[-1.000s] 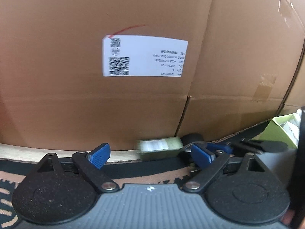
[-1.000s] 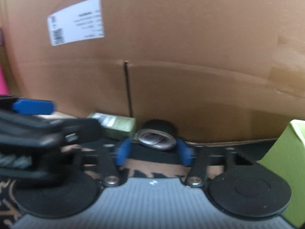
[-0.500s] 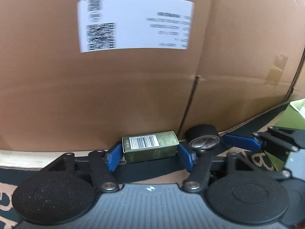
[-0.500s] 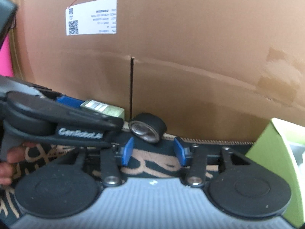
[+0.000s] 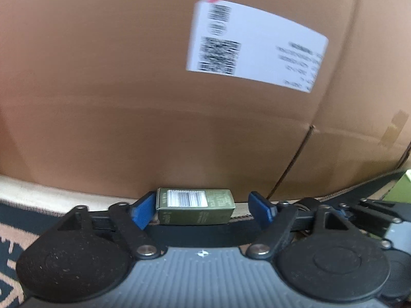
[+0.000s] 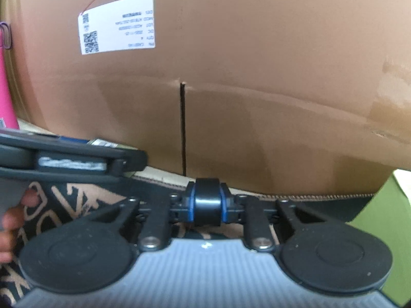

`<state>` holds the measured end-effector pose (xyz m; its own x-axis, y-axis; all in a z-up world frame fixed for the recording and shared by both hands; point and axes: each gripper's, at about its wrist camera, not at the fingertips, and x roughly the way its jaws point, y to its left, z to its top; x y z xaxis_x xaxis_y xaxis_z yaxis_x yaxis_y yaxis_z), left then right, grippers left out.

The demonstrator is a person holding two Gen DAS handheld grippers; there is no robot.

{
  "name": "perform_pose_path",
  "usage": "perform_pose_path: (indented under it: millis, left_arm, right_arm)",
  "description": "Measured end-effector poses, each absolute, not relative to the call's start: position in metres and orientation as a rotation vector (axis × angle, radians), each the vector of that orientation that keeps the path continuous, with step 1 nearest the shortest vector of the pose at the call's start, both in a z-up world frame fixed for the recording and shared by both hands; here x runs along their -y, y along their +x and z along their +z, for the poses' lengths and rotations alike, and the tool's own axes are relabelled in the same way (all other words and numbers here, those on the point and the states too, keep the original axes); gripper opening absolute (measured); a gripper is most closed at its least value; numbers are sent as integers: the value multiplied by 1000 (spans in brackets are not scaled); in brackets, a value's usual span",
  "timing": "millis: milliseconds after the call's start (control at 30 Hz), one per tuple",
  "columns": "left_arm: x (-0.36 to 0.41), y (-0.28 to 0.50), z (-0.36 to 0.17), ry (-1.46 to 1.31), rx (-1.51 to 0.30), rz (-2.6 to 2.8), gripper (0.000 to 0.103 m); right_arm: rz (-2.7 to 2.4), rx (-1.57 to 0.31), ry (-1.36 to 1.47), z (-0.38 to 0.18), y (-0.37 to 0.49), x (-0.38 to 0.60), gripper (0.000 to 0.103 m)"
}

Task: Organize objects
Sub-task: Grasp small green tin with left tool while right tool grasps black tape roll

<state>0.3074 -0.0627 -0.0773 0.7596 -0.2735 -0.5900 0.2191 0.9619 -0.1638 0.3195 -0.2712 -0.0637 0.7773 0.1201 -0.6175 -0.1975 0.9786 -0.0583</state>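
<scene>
At carton foot – right claw (image 6: 207,205) newly clamped on black roll (image 6: 207,200).

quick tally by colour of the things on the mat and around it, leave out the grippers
brown: 1, the cardboard box
olive green: 1, the small carton
black: 1, the round thing in the right gripper
pink: 1, the bottle
lime green: 1, the box
total: 5

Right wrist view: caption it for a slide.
Right gripper fingers shut on a small black cylinder before a brown cardboard box.
</scene>
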Motion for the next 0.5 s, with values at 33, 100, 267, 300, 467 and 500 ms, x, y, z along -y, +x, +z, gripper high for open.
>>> perform_pose_path:
  millis: [33, 100, 267, 300, 467, 500]
  left_arm:
    - [66, 307, -78, -72, -653, -262, 86]
    - [68, 304, -78, -51, -649, -251, 86]
    - [61, 292, -80, 8, -629, -286, 66]
    - [58, 289, -79, 4, -633, -289, 65]
    - [44, 269, -71, -12, -629, -325, 65]
    - [37, 262, -67, -9, -620, -331, 65]
  right_arm:
    - [177, -660, -125, -64, 319, 272, 18]
    - [176, -660, -117, -64, 321, 275, 18]
    - [178, -670, -101, -61, 312, 277, 18]
    - [181, -661, -104, -59, 307, 276, 18]
    - [206, -606, -63, -41, 266, 282, 18]
    - [215, -588, -59, -36, 255, 284, 18]
